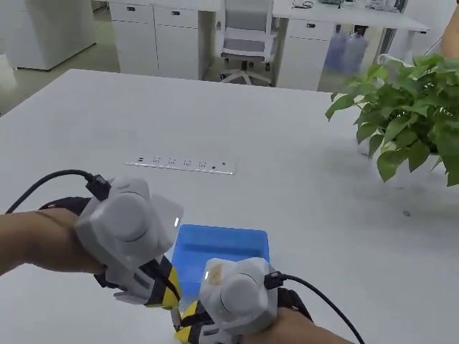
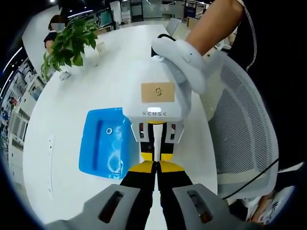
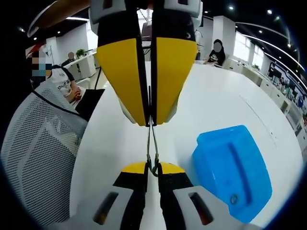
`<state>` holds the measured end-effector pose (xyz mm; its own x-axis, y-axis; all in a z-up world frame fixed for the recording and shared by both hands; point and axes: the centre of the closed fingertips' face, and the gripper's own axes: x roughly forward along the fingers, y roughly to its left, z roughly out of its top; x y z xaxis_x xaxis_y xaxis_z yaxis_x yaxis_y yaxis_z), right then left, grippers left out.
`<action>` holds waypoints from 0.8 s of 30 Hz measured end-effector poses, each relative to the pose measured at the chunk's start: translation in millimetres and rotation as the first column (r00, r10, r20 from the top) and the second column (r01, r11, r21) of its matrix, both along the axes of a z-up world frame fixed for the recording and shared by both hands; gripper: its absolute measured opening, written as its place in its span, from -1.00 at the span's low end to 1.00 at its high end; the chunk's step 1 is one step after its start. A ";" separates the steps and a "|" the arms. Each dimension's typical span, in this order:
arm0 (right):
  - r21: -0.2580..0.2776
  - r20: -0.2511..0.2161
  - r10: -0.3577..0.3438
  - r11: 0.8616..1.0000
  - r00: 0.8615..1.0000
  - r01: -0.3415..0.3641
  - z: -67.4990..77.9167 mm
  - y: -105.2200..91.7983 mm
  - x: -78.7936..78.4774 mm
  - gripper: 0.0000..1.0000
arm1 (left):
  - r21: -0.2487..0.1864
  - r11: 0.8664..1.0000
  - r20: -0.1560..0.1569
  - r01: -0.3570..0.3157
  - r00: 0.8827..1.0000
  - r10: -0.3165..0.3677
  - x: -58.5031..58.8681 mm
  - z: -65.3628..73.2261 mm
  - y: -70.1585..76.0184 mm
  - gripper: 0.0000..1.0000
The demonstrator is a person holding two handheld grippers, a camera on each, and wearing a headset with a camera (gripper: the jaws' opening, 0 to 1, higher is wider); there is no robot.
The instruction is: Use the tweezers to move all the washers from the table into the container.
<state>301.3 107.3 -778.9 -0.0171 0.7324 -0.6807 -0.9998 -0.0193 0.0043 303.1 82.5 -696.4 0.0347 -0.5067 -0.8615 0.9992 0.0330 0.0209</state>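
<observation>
My left claw [image 1: 169, 287] and right claw [image 1: 188, 321] meet tip to tip in the head view, beside the blue container [image 1: 222, 247] on the bench [image 1: 301, 165]. Left gripper view: a washer [image 2: 109, 130] lies inside the container. Right gripper view: both claws pinch the thin tweezers [image 3: 152, 141] between them.

White table [image 1: 287, 143] carries blue container [image 1: 229, 247], potted plant [image 1: 409, 107], flat socket strip [image 1: 181, 164]

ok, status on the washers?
Left tool and right tool both shut on tweezers, tips facing. One washer in container. Nothing blocking container.
</observation>
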 end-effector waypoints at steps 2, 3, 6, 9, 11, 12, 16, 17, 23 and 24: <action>0.002 0.003 -0.001 1.000 1.000 0.001 3.2 0.1 0.5 -0.81 | 0.000 1.000 0.000 -0.001 1.000 0.001 -0.3 2.8 -0.2 -0.90; 0.003 0.002 0.001 1.000 1.000 -0.001 4.6 0.3 0.0 -0.81 | 0.000 1.000 -0.001 0.001 1.000 -0.001 -0.9 5.1 -0.3 -0.90; 0.009 0.004 0.012 1.000 1.000 -0.012 10.1 1.3 -2.6 -0.81 | -0.003 1.000 -0.003 0.002 1.000 -0.002 -2.4 10.1 0.4 -0.90; 0.016 0.003 0.011 1.000 1.000 -0.011 13.4 1.9 -3.3 -0.81 | 0.004 1.000 -0.004 0.008 1.000 -0.008 -4.0 13.9 1.8 -0.90; 0.021 0.004 0.013 1.000 1.000 -0.013 17.2 2.4 -4.2 -0.81 | 0.007 1.000 -0.004 0.009 1.000 -0.009 -4.7 16.9 2.1 -0.90; 0.022 0.007 0.013 1.000 1.000 -0.014 18.6 2.6 -4.3 -0.81 | 0.007 1.000 -0.005 0.009 1.000 -0.009 -4.7 18.6 2.2 -0.90; 0.033 0.009 0.009 0.999 1.000 -0.010 26.1 3.3 -3.1 -0.81 | 0.009 1.000 -0.002 0.012 1.000 -0.012 -3.3 26.8 0.7 -0.90; 0.035 0.012 0.006 0.999 1.000 -0.007 28.6 3.1 -2.0 -0.81 | 0.010 1.000 -0.002 0.012 1.000 -0.012 -2.7 28.2 0.6 -0.90; 0.051 0.028 -0.004 0.999 1.000 0.002 39.9 1.3 3.3 -0.81 | 0.008 1.000 0.012 0.024 1.000 -0.024 0.8 39.4 -2.1 -0.90; 0.053 0.032 -0.006 0.999 0.999 0.004 42.2 0.8 4.7 -0.81 | 0.009 1.000 0.015 0.028 0.999 -0.028 1.6 41.5 -2.9 -0.90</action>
